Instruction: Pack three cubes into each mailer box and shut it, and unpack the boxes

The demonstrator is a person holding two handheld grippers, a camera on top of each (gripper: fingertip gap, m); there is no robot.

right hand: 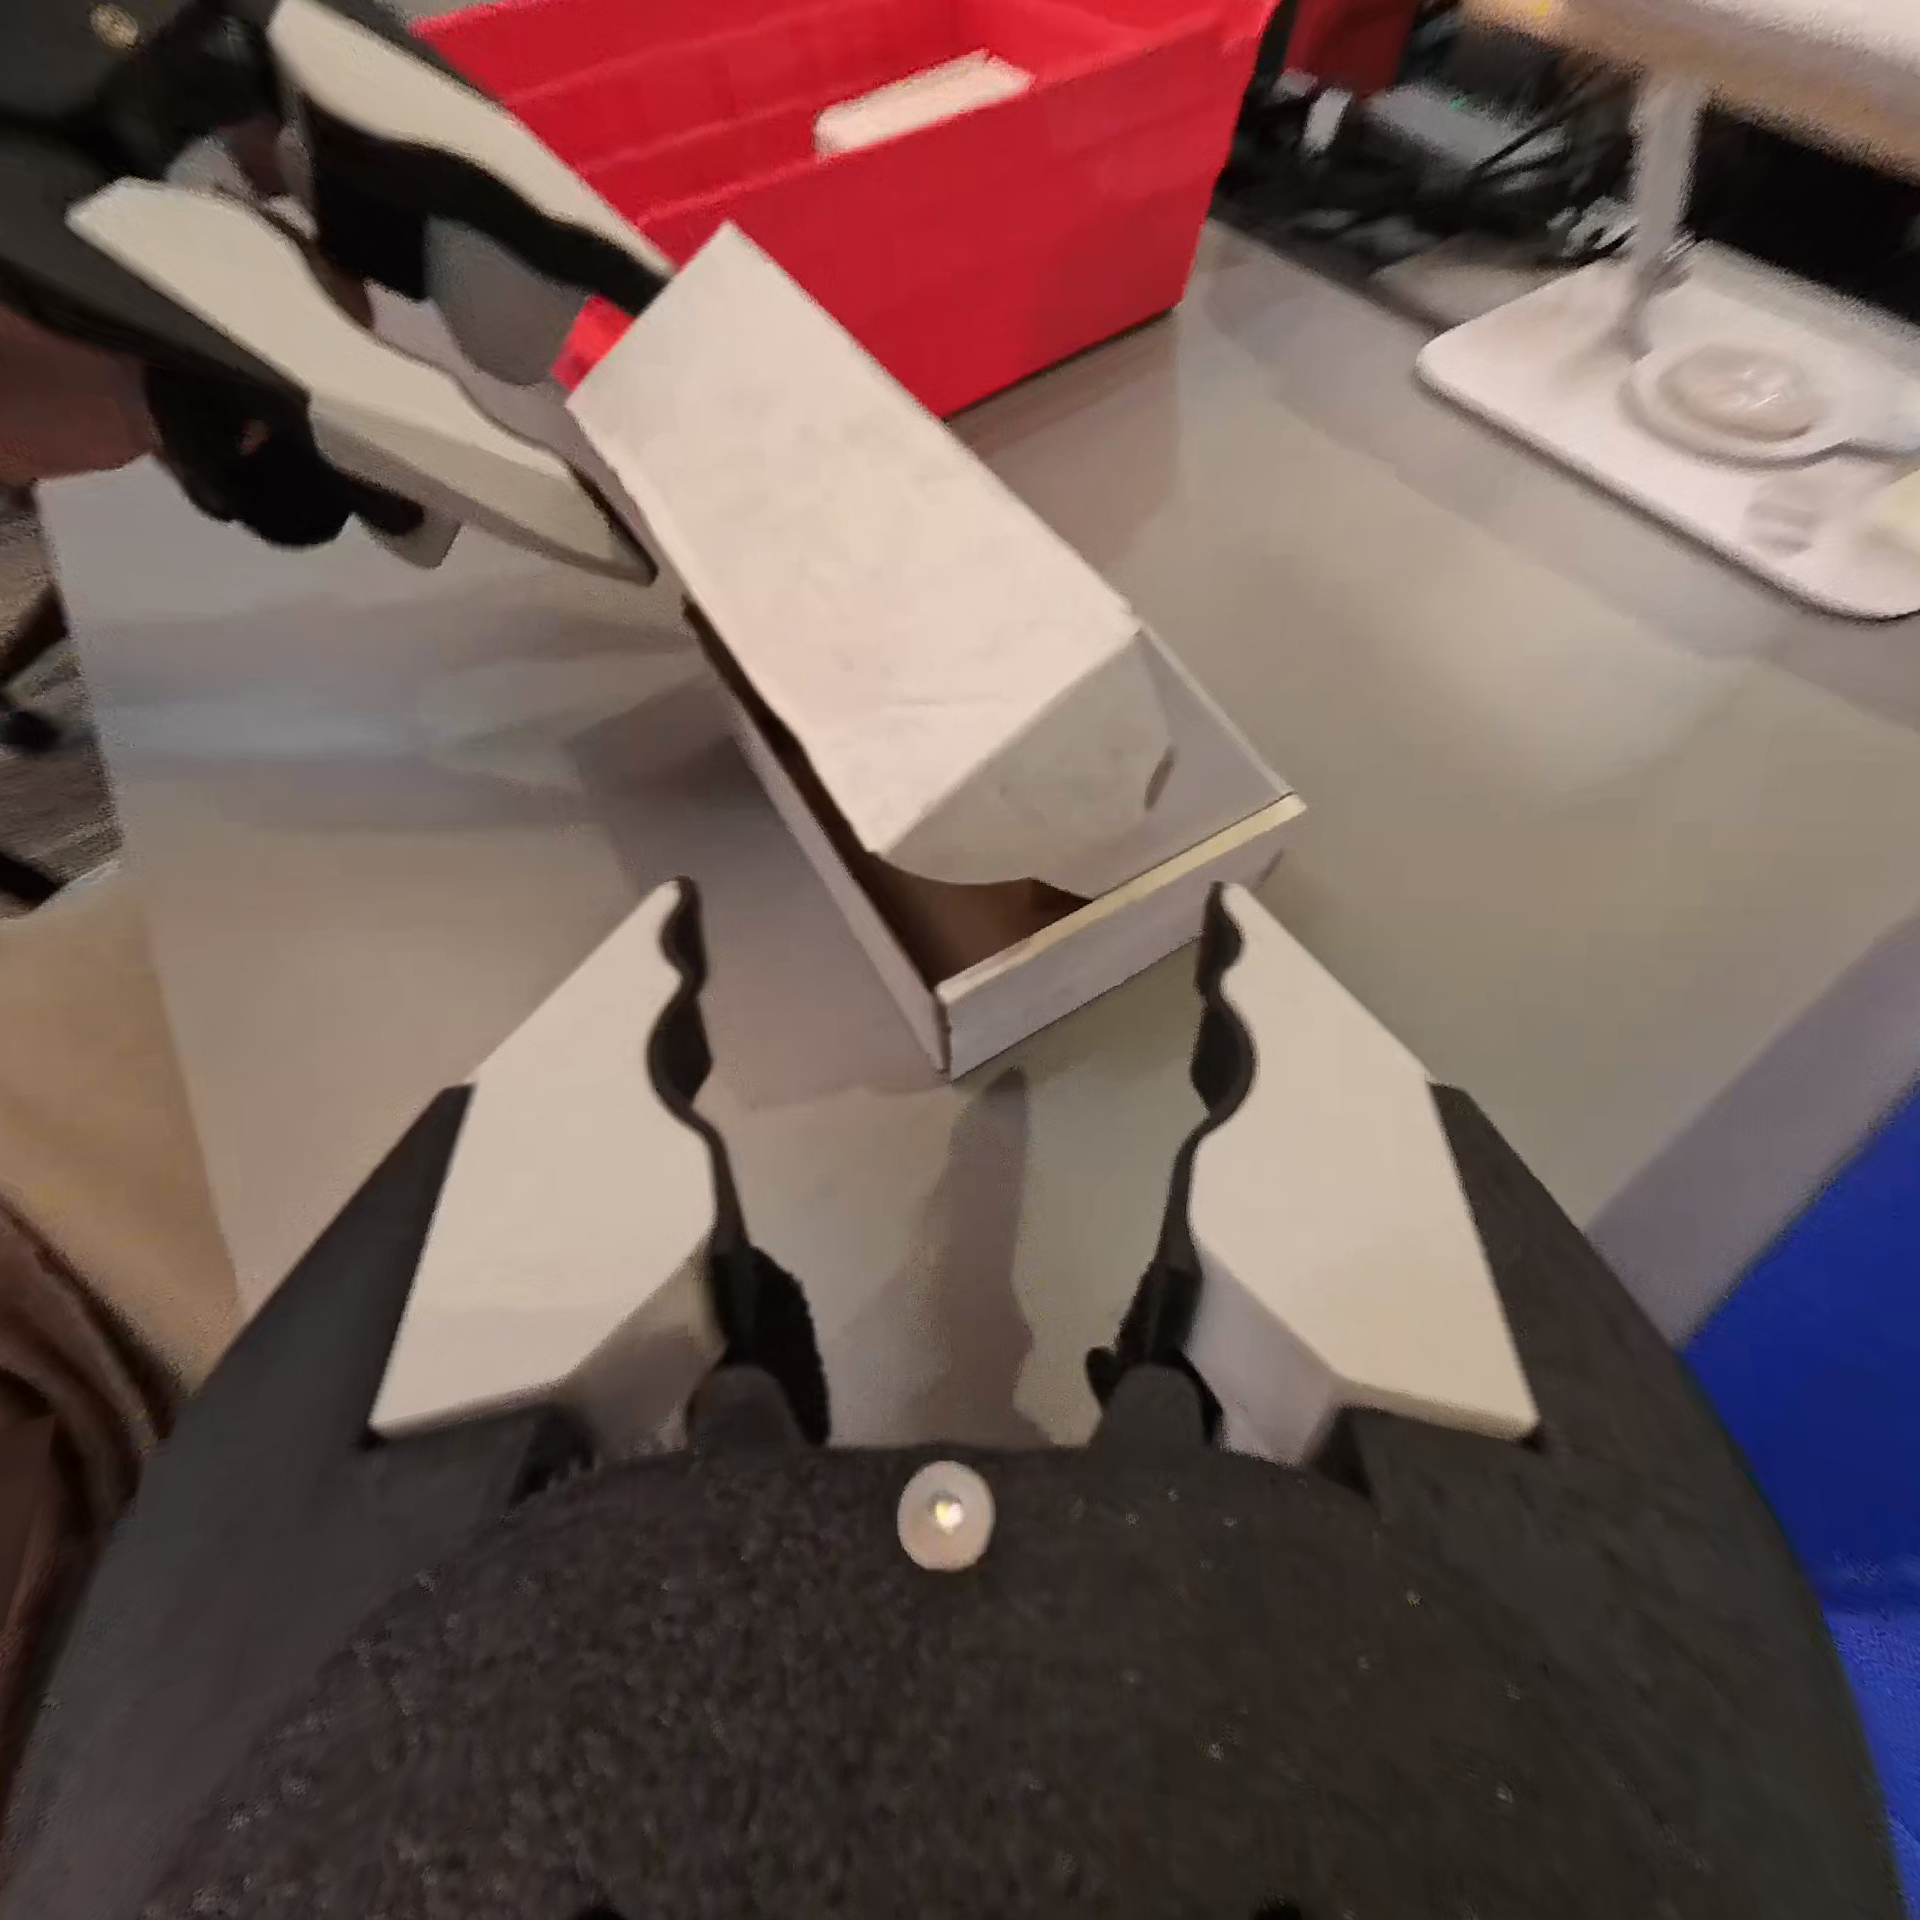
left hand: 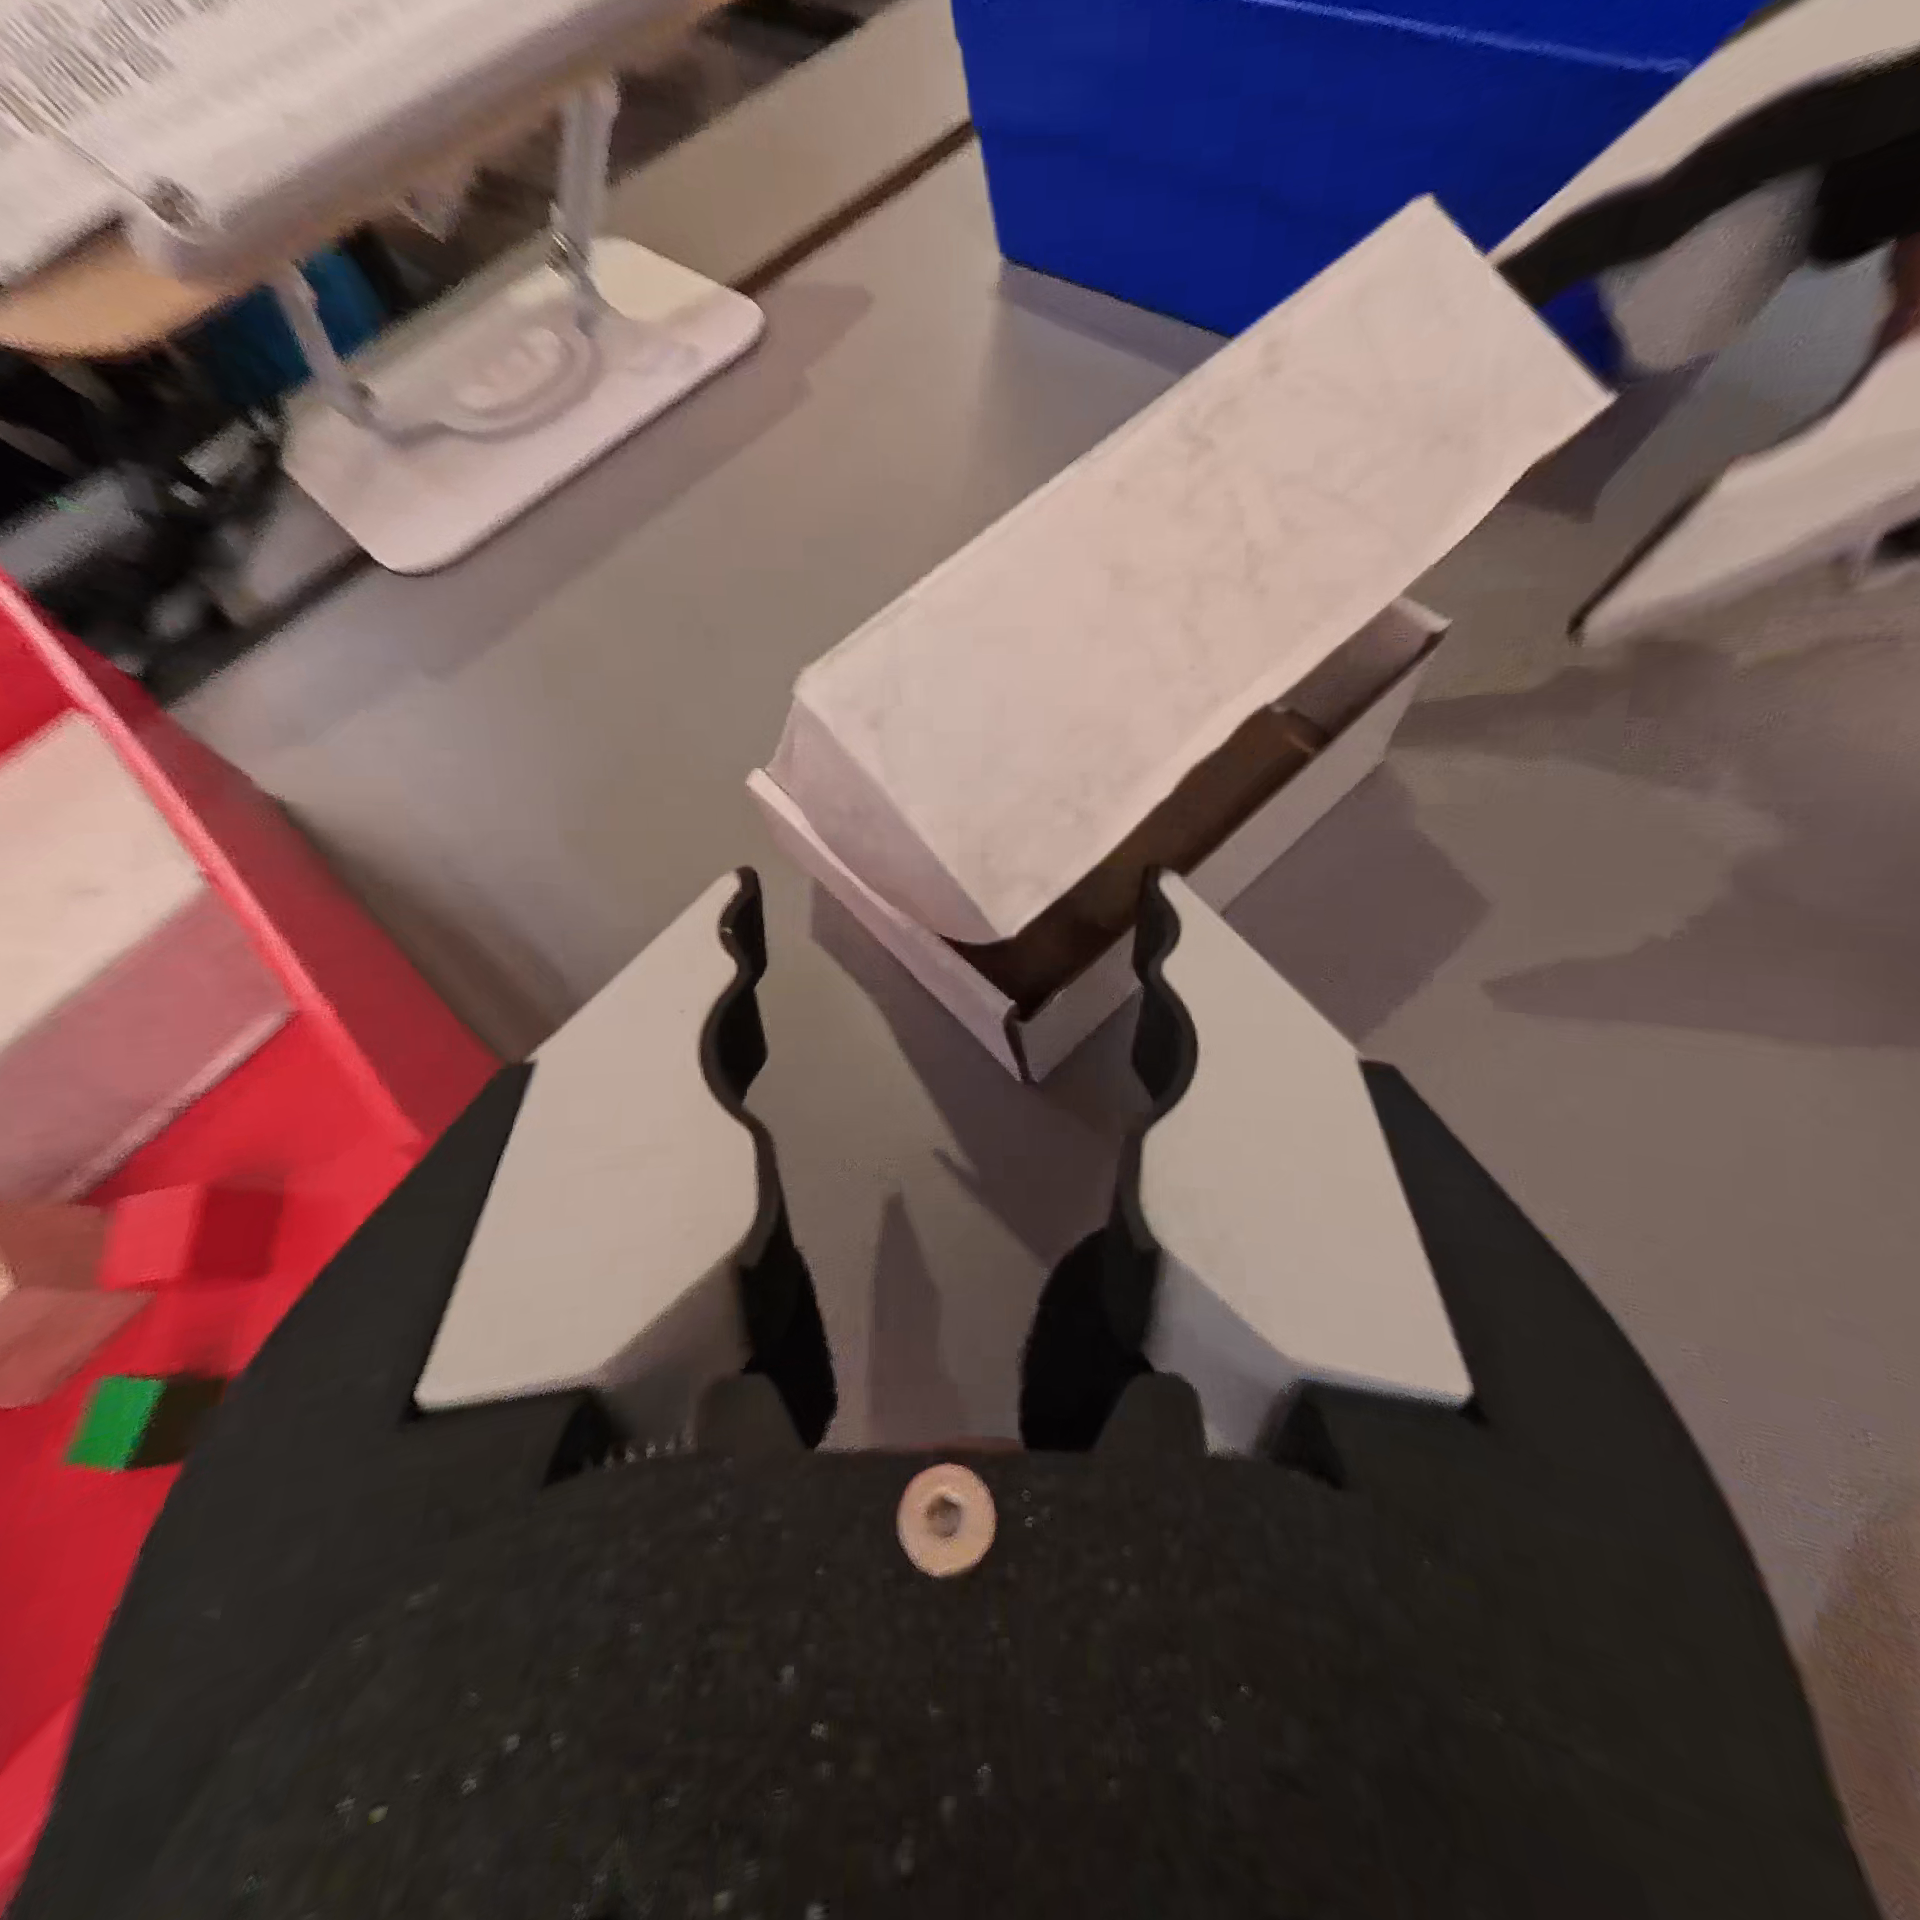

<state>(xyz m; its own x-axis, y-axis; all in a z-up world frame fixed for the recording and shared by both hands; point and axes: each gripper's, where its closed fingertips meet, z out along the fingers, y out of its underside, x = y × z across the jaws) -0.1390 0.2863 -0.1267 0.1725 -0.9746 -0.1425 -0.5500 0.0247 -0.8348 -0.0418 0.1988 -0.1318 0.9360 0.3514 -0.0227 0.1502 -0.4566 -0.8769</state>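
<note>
A white cardboard mailer box (left hand: pixel 1117 790) sits on the grey table (left hand: pixel 520 727) with its long lid (left hand: pixel 1174 582) half raised, so a dark gap shows under the lid at the near corner. In the left wrist view the left gripper (left hand: pixel 951 899) has its 2 fingers spread apart with nothing between them; the box's near corner lies just ahead of the tips and slightly toward the right finger, whose tip looks close to the box's open edge, though contact cannot be told. To the left of this gripper stands a red bin (left hand: pixel 260 1039) holding a white box (left hand: pixel 94 914), a red cube (left hand: pixel 197 1231) and a green cube (left hand: pixel 130 1421). Ahead and to the right is a blue bin (left hand: pixel 1247 156), and ahead to the left a white stand with a flat base (left hand: pixel 520 416). In the right wrist view the right gripper (right hand: pixel 951 899) is also spread wide and empty, with the box's near end just ahead of its tips, between the 2 fingers but apart from them. From there the left gripper appears at the box's far end, up and to the left, its lower finger at the raised lid's far edge. The red bin stands beyond the box in this view.
</note>
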